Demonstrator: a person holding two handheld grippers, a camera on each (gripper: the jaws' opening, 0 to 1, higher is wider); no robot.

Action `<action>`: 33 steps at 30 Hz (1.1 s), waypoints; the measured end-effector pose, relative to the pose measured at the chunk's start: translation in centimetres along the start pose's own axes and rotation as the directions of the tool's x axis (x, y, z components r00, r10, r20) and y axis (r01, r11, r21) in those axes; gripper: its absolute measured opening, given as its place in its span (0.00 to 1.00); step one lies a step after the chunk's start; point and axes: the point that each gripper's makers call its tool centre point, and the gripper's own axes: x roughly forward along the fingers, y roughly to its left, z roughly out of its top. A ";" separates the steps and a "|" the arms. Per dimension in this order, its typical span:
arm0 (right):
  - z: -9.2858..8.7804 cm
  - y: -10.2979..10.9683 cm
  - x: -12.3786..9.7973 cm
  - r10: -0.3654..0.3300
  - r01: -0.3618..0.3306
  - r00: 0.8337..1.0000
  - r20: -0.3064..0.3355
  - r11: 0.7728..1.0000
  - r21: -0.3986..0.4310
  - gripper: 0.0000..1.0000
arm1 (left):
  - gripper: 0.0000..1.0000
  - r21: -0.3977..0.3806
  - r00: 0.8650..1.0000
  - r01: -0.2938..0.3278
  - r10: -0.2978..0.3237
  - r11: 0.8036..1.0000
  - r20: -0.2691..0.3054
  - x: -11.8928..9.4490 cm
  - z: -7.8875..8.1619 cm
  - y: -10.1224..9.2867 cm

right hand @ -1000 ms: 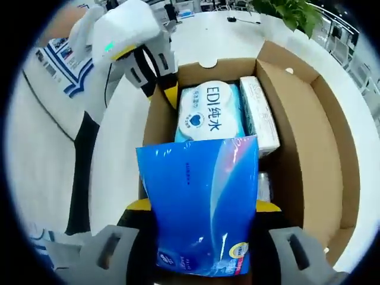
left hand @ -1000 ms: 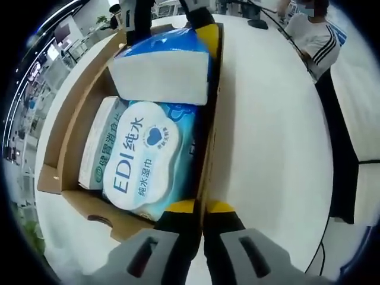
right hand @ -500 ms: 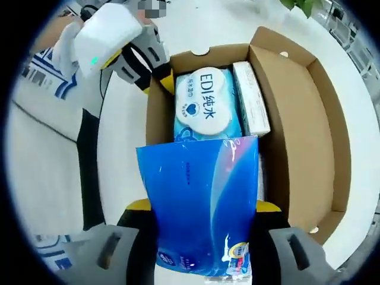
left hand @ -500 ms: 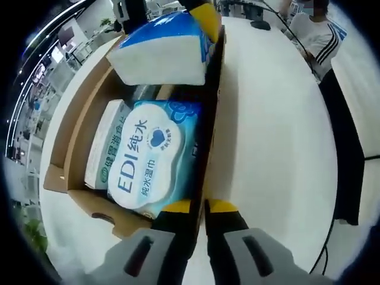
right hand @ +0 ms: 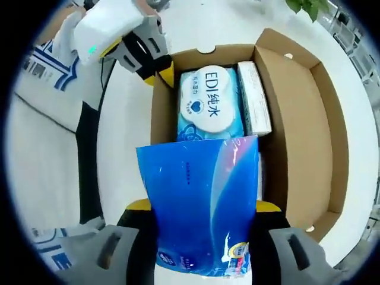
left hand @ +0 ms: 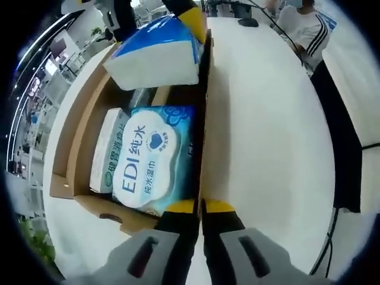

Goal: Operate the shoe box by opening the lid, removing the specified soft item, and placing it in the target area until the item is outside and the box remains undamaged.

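The open cardboard shoe box lies on a white table. My right gripper is shut on a blue and white soft tissue pack, holding it above the box's near end. My left gripper is shut on the box's side wall, the cardboard edge pinched between its yellow-tipped fingers. In the right gripper view that left gripper sits at the box's far left corner. Inside lie an EDI wet-wipes pack and a narrow white and green pack.
The white table stretches wide beside the box. A person in a white top with dark stripes stands at the table's far edge. A green plant stands beyond the box. A dark cable hangs at the table edge.
My right gripper has raised the blue pack a little higher above the box. The left gripper has kept its hold on the box wall, and the box has stayed put.
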 end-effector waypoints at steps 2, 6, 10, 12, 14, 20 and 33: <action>-0.1 0.1 -0.3 0.002 -0.002 1.000 -0.002 1.000 0.005 0.59 | 0.01 0.014 1.000 -0.001 0.001 1.000 0.000 0.1 0.0 -0.1; -0.6 0.1 -1.0 -0.002 0.002 1.000 0.002 1.000 -0.007 0.60 | 0.01 0.032 1.000 -0.008 0.007 0.999 0.002 0.1 0.0 -0.2; -1.3 0.2 -1.9 0.001 -0.001 1.000 0.002 1.000 0.003 0.60 | 0.01 0.039 1.000 -0.023 0.023 0.999 -0.004 0.1 0.0 -0.2; -1.4 0.2 -2.1 -0.009 0.009 1.000 -0.003 1.000 -0.005 0.60 | 0.01 0.035 1.000 -0.024 0.024 0.999 0.001 0.1 -0.1 -0.1; -1.4 0.3 -2.3 -0.006 0.006 1.000 -0.006 1.000 -0.003 0.60 | 0.01 0.032 1.000 -0.021 0.021 0.999 0.000 0.0 -0.1 -0.2; -1.2 0.5 -2.6 -0.003 0.003 1.000 -0.002 1.000 0.023 0.60 | 0.00 0.023 1.000 -0.013 0.013 1.000 0.001 0.1 -0.1 -0.2; -1.3 1.5 -3.8 0.021 -0.021 1.000 -0.003 0.998 0.063 0.60 | 0.01 0.003 1.000 -0.026 0.026 1.000 -0.006 0.0 -0.2 -0.4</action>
